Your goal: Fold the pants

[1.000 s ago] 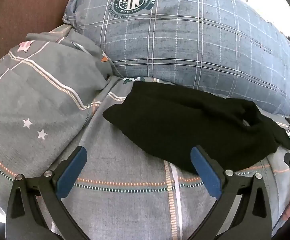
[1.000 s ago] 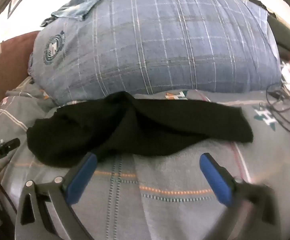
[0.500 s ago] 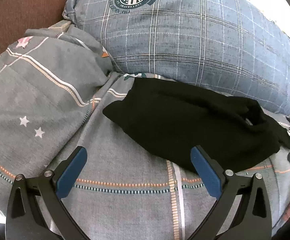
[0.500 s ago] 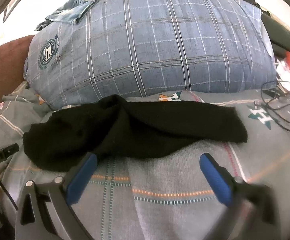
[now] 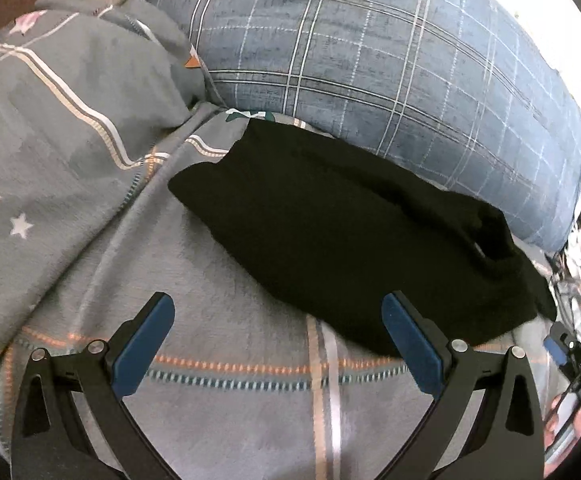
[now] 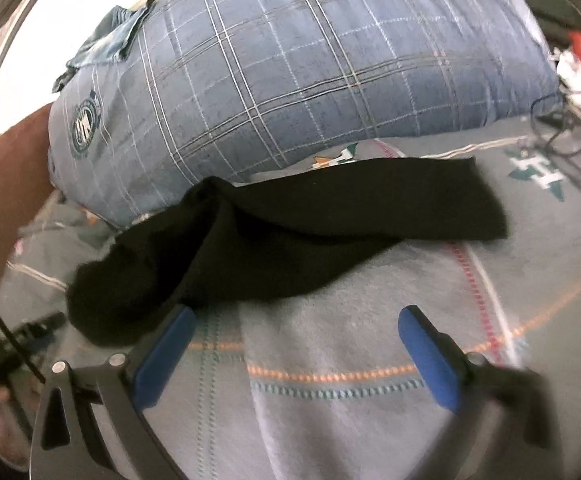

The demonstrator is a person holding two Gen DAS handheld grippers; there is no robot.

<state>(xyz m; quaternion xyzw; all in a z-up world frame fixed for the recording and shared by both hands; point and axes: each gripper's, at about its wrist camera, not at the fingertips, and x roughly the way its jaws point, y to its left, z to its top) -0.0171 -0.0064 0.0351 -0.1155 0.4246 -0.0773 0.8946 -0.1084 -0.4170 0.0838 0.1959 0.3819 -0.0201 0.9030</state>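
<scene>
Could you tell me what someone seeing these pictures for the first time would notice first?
Most striking are the black pants, lying crumpled across the grey patterned bedspread just in front of a big blue plaid pillow. Next come the blue-padded fingers of the left gripper and right gripper, both open and empty at the near edge of the pants. A tangle of dark cables lies on the bed at the far right.

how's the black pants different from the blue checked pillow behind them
The pants are plain black; the pillow is blue with pale check lines and a round badge. The pants lie flat and rumpled on the grey blanket; the pillow is plump and rises behind them. The pants look smaller. Both are soft fabric, and neither is held.
</scene>
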